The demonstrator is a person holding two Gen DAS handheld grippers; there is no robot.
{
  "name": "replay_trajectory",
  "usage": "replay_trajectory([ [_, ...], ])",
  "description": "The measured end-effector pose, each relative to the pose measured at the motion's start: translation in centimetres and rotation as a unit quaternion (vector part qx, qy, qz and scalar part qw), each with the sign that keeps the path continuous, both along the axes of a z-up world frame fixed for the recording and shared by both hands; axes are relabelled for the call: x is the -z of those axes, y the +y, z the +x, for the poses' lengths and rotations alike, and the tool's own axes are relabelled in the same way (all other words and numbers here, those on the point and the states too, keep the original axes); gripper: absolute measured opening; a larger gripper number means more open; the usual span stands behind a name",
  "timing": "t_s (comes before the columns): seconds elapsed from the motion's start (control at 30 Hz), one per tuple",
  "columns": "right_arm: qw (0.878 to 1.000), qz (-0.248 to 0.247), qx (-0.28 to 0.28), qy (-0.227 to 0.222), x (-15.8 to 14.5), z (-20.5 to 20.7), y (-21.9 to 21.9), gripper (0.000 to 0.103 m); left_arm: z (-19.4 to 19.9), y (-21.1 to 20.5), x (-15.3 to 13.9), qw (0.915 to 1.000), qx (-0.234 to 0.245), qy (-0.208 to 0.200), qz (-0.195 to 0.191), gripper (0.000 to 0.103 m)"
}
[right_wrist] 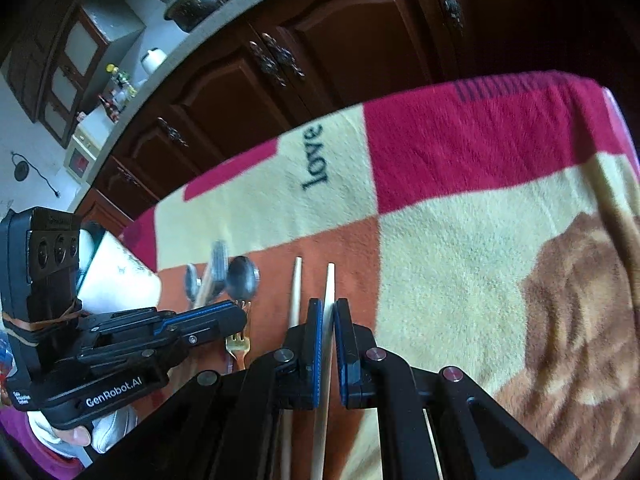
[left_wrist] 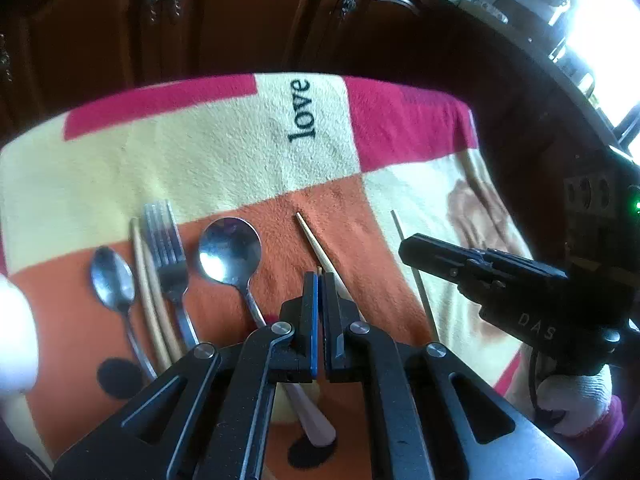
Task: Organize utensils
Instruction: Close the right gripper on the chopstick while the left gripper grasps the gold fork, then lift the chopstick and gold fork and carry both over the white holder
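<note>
Utensils lie on a checkered blanket. In the left wrist view, from left: a small spoon, a pair of pale chopsticks, a fork, a big spoon, a single chopstick and a thin metal rod. My left gripper is shut and empty, above the single chopstick. My right gripper is shut on a pale chopstick, which runs between its fingers. A second chopstick lies just left of it. A gold fork lies under the left gripper.
Dark wooden cabinets stand beyond the blanket's far edge. A white object sits at the left edge, seen also in the right wrist view. The right part of the blanket shows a brown bear print.
</note>
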State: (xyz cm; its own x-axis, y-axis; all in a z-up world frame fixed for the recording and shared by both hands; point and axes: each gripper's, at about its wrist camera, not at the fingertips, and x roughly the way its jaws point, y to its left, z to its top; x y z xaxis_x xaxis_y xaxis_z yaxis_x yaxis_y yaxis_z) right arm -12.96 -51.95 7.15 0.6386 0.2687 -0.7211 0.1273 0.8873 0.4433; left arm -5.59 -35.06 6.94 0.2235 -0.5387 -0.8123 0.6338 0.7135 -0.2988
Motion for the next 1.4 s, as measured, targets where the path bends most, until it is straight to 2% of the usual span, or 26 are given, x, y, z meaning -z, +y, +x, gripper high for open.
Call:
replay_trajectory([
  [0.17,1.000,-0.001,0.005,-0.011,-1.4,-1.3,0.5,0.005,-1.2,1.1,-1.3,0.9999,-0.009,-0.005,-0.008,0.000],
  [0.4,0.999,-0.012,-0.002,-0.050,-5.5,-3.2,2.2,0.005,-2.7,5.0,-5.8,0.9981,-0.033,-0.039,-0.036,0.000],
  [0.5,0.998,-0.015,-0.006,-0.064,-7.2,-3.7,3.2,0.005,-3.2,6.8,-7.5,0.9966,-0.048,-0.060,-0.032,0.000],
  [0.97,0.990,-0.054,-0.055,-0.114,-14.6,-3.6,10.5,0.003,-4.5,16.2,-13.3,0.9863,-0.113,-0.108,-0.052,0.000],
  [1.17,0.984,-0.078,-0.082,-0.135,-18.0,-2.2,13.5,0.003,-3.5,20.8,-16.7,0.9764,-0.155,-0.138,-0.061,0.000],
  [1.4,0.974,-0.090,-0.119,-0.172,-22.2,-0.3,17.6,0.003,-0.6,26.0,-20.0,0.9567,-0.219,-0.186,-0.045,0.000],
])
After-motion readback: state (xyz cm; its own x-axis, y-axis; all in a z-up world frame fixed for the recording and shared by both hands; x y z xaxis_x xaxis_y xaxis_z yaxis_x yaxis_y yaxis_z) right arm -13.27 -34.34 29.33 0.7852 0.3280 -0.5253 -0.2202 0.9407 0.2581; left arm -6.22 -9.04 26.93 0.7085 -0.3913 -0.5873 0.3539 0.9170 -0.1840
